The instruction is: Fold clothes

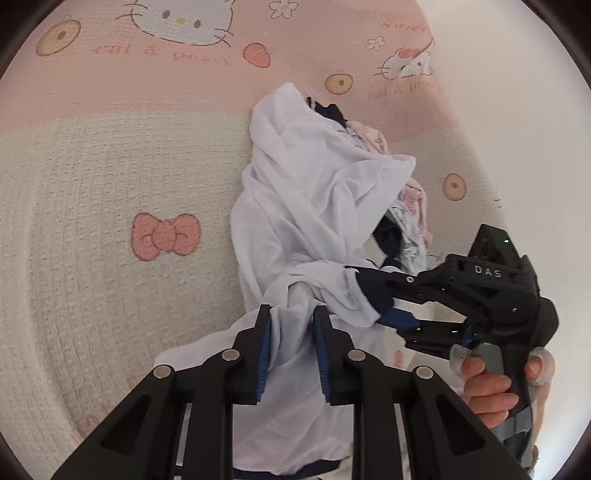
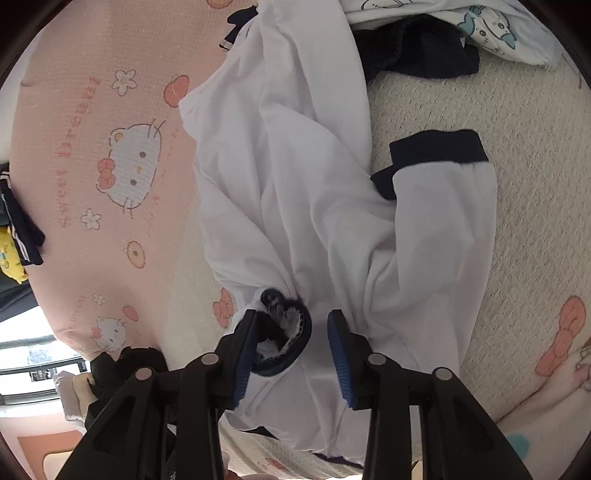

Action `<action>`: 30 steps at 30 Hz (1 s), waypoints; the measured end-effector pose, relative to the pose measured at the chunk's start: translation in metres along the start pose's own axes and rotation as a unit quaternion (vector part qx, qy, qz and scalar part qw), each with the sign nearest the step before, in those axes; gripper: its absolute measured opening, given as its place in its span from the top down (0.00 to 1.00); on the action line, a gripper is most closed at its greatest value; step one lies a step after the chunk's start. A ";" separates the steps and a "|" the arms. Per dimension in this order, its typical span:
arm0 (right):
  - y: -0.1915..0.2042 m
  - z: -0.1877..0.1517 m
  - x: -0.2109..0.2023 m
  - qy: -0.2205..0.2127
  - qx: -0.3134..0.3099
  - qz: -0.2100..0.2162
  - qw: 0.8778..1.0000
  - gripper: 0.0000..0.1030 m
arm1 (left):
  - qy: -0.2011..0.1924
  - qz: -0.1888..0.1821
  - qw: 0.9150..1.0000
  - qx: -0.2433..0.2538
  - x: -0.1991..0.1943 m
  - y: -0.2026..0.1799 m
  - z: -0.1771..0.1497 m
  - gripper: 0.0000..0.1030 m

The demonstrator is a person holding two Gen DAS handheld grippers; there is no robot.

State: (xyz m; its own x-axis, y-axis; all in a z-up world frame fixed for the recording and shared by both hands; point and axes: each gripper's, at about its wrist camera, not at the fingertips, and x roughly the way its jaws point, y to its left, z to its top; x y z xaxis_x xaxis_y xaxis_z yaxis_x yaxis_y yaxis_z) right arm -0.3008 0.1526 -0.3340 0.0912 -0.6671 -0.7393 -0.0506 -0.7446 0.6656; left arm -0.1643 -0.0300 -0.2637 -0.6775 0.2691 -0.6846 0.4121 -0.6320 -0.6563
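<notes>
The white shirt [image 1: 303, 206] with dark navy trim is lying crumpled on the pink-and-cream cartoon blanket [image 1: 92, 184]. The left gripper [image 1: 291, 325] is sitting with a bunch of white cloth between its partly parted blue pads [image 1: 263, 354]; whether it is pinching, I cannot tell. The right gripper [image 2: 291, 332] is standing wide, the navy collar [image 2: 291, 336] resting against one pad. Crowding the far end: a dark garment [image 2: 417, 51], a cat-print cloth [image 2: 491, 26] and a pink piece [image 1: 415, 203]. A navy-cuffed sleeve [image 2: 443, 184] is lying across the cream area.
</notes>
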 end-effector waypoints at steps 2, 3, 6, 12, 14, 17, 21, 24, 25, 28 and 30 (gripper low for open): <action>-0.001 -0.003 -0.006 -0.001 0.006 0.022 1.000 0.60 | 0.000 -0.012 1.000 -0.001 -0.002 -0.006 -0.003 0.83; 0.001 -0.005 -0.008 -0.003 0.002 0.025 1.000 0.60 | -0.001 -0.012 1.000 -0.001 -0.001 -0.009 -0.004 0.83; 0.004 -0.011 -0.014 -0.006 -0.009 0.035 0.999 0.60 | 0.000 -0.019 1.000 0.009 -0.002 -0.018 -0.009 0.83; 0.011 -0.023 -0.026 -0.013 -0.031 0.055 0.998 0.59 | 0.005 -0.028 0.999 0.025 0.001 -0.040 -0.017 0.83; 0.014 -0.027 -0.029 -0.015 -0.044 0.061 0.997 0.53 | 0.010 -0.023 0.999 0.041 0.003 -0.050 -0.020 0.83; 0.019 -0.031 -0.032 -0.015 -0.072 0.069 0.995 0.46 | 0.019 -0.018 0.998 0.064 0.006 -0.065 -0.025 0.83; 0.024 -0.035 -0.028 -0.010 -0.096 0.038 0.995 0.45 | 0.030 -0.019 0.996 0.077 0.012 -0.075 -0.032 0.83; 0.015 -0.035 -0.021 -0.004 -0.079 0.017 0.997 0.52 | 0.035 -0.018 0.996 0.079 0.016 -0.078 -0.036 0.83; 0.012 -0.034 -0.021 -0.005 -0.075 0.015 0.997 0.60 | 0.033 -0.014 0.996 0.084 0.015 -0.079 -0.037 0.83; 0.012 -0.035 -0.020 -0.011 -0.085 -0.002 0.996 0.75 | 0.030 -0.005 0.995 0.096 0.012 -0.082 -0.039 0.83; 0.015 -0.036 -0.020 -0.020 -0.097 -0.008 0.995 0.82 | 0.029 -0.004 0.995 0.100 0.009 -0.082 -0.039 0.83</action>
State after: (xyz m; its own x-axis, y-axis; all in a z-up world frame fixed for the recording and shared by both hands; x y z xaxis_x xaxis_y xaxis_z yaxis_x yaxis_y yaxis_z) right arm -0.2674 0.1555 -0.3054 0.0501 -0.6583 -0.7511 0.1439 -0.7394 0.6577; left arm -0.1808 0.0527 -0.2287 -0.6422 0.3122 -0.7000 0.2734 -0.7599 -0.5897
